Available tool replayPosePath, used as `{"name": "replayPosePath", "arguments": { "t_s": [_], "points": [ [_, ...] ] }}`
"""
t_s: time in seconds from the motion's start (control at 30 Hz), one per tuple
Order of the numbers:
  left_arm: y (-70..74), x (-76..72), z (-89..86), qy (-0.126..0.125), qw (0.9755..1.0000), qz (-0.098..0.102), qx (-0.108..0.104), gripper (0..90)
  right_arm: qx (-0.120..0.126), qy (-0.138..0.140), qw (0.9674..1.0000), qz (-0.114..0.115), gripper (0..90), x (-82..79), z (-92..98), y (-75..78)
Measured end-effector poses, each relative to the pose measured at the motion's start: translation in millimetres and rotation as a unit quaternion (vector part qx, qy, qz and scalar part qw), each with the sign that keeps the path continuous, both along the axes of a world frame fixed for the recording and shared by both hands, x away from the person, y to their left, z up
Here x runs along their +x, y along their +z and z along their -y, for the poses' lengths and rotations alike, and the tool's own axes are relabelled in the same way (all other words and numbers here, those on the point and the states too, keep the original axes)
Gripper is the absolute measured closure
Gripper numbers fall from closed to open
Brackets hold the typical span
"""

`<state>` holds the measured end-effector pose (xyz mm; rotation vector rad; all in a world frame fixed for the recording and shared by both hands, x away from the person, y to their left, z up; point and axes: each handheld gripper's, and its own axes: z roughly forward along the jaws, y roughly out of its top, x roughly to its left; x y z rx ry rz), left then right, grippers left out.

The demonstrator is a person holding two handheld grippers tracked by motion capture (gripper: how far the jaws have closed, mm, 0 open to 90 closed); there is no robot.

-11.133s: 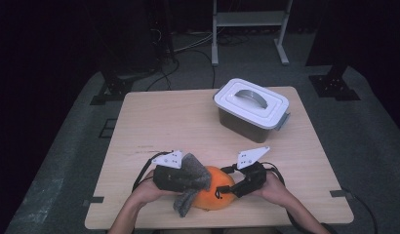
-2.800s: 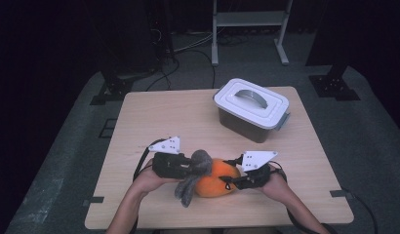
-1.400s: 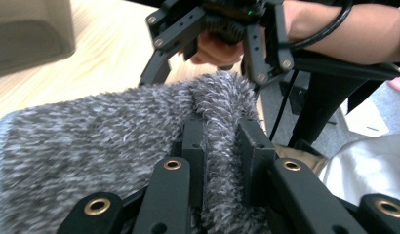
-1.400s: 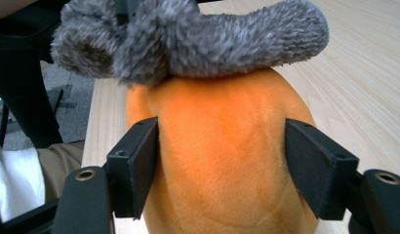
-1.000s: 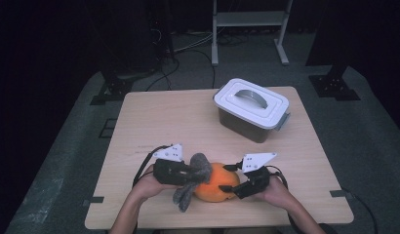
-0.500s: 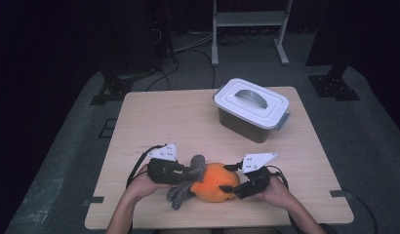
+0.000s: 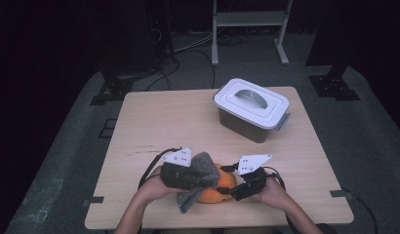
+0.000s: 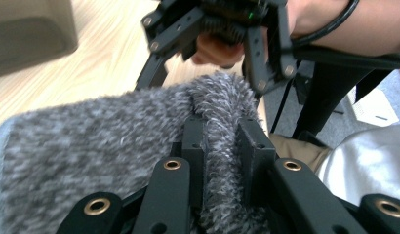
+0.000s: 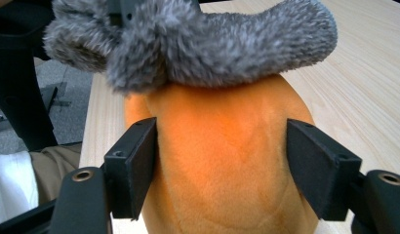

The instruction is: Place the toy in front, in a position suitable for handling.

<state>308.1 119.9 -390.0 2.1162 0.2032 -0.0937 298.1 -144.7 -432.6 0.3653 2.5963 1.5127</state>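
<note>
Near the wooden table's (image 7: 154, 126) front edge, the left gripper (image 8: 222, 146) pinches a grey furry cloth (image 8: 90, 141) draped over an orange plush toy (image 9: 222, 161), which the right gripper (image 9: 222, 161) clamps by its sides.

Hand-held gripper (image 9: 222, 165) clamping orange plush (image 9: 222, 161), grey fuzzy cloth (image 9: 198, 41) draped on top

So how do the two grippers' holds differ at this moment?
The left gripper is shut tight on a thin fold of the grey fuzzy fabric; the right gripper stands wide, clamping the orange plush body. The left grips the soft cover on top, the right the rounded bulk beneath. Both hold the same toy near the table front edge.
</note>
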Motion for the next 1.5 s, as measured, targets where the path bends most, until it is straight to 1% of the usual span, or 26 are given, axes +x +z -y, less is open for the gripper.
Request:
{"name": "replayPosePath", "arguments": {
  "t_s": [0.1,0.17,0.23,0.33,0.4,0.47,0.5,0.53,0.6,0.7,0.73,0.83,0.87,0.9,1.0,1.07,1.1,1.13,1.17,1.2,1.23,1.27,1.33,1.4,1.47,1.5],
  "points": [
    [1.3,2.8,-11.9,0.019,0.9998,0.003,0.005,75.9,0.002,-0.001,1.0000,-0.002,29.5,1.1,1.3,0.0],
    [-0.9,4.2,-19.3,0.032,0.9995,-0.002,0.005,75.9,0.002,-0.001,1.0000,-0.002,29.5,1.0,1.2,-0.1],
    [-2.9,5.7,-24.9,0.035,0.9993,-0.007,0.007,75.6,0.003,-0.001,1.0000,-0.003,29.5,1.3,1.2,-0.3],
    [-2.8,5.8,-26.0,0.034,0.9994,-0.005,0.009,75.4,0.004,-0.001,1.0000,-0.004,29.3,1.5,0.9,-0.4],
    [-2.0,4.4,-22.5,0.028,0.9996,-0.004,0.005,75.5,0.003,-0.002,1.0000,-0.005,29.2,1.2,0.6,-0.2],
    [-1.1,2.5,-17.3,0.020,0.9997,-0.007,-0.009,75.4,0.002,-0.001,1.0000,-0.005,29.1,0.9,0.5,-0.2],
    [-0.6,1.3,-14.0,0.016,0.9998,-0.006,-0.010,75.4,0.001,-0.001,1.0000,-0.005,28.9,0.7,0.6,-0.3],
    [-0.3,0.2,-10.8,0.012,0.9999,-0.002,-0.007,75.4,0.001,-0.001,1.0000,-0.005,28.7,0.6,0.6,-0.3],
    [-0.7,-0.3,-7.9,0.009,0.9999,-0.003,-0.008,75.3,0.000,-0.001,1.0000,-0.005,28.0,0.2,0.9,-0.4],
    [-3.8,1.9,-10.9,0.012,0.9999,-0.009,-0.002,75.5,0.006,0.001,0.9999,-0.009,25.7,0.6,2.2,0.0],
    [-4.9,2.7,-12.9,0.014,0.9999,-0.010,-0.003,75.5,0.008,0.002,0.9999,-0.011,24.6,1.2,2.8,1.0],
    [-5.9,4.8,-19.8,0.017,0.9998,-0.010,0.003,75.6,0.014,0.002,0.9998,-0.015,22.8,4.2,6.2,6.0],
    [-6.3,5.6,-23.0,0.022,0.9997,-0.014,0.002,75.6,0.015,0.001,0.9998,-0.016,22.1,5.1,7.4,6.9],
    [-7.1,6.6,-25.3,0.023,0.9996,-0.016,0.000,75.6,0.015,-0.003,0.9997,-0.020,21.5,6.4,9.1,7.3],
    [-11.1,7.4,-27.2,0.011,0.9996,-0.025,-0.008,75.6,0.011,-0.004,0.9993,-0.036,19.0,10.9,10.5,5.0],
    [-12.1,7.5,-25.8,0.009,0.9995,-0.028,-0.012,75.6,0.010,-0.002,0.9979,-0.064,16.9,14.8,8.6,1.6],
    [-12.1,7.6,-24.7,0.007,0.9995,-0.027,-0.011,75.5,0.008,-0.003,0.9966,-0.082,16.5,16.1,6.8,-0.7],
    [-12.0,7.8,-23.7,0.007,0.9996,-0.025,-0.011,75.5,0.008,-0.004,0.9962,-0.087,18.3,17.0,5.5,-3.6],
    [-11.8,7.9,-22.9,0.008,0.9996,-0.026,-0.011,75.5,0.008,-0.006,0.9958,-0.091,24.6,16.8,4.9,-5.6],
    [-11.1,8.2,-22.4,0.010,0.9995,-0.025,-0.015,75.5,0.006,-0.004,0.9961,-0.088,30.3,16.7,4.7,-6.1],
    [-10.6,8.6,-22.4,0.011,0.9995,-0.025,-0.019,75.6,0.000,-0.006,0.9973,-0.073,41.8,14.7,5.6,-3.2],
    [-9.8,9.0,-22.6,0.014,0.9993,-0.027,-0.024,75.5,-0.001,-0.005,0.9980,-0.062,45.8,13.9,6.0,-1.8],
    [-6.6,9.7,-22.5,0.027,0.9986,-0.029,-0.036,75.4,-0.005,-0.009,0.9990,-0.044,50.3,12.3,7.2,1.1],
    [-1.6,10.5,-21.9,0.034,0.9985,-0.017,-0.040,75.4,-0.009,-0.018,0.9996,-0.019,52.4,12.5,8.7,4.8],
    [3.9,12.6,-21.2,0.045,0.9979,-0.008,-0.045,75.4,-0.009,-0.032,0.9992,0.021,52.9,11.5,9.9,9.8],
    [6.2,14.5,-21.0,0.048,0.9977,-0.004,-0.047,75.2,-0.009,-0.043,0.9983,0.040,53.0,11.0,10.5,12.2]
  ]
}}
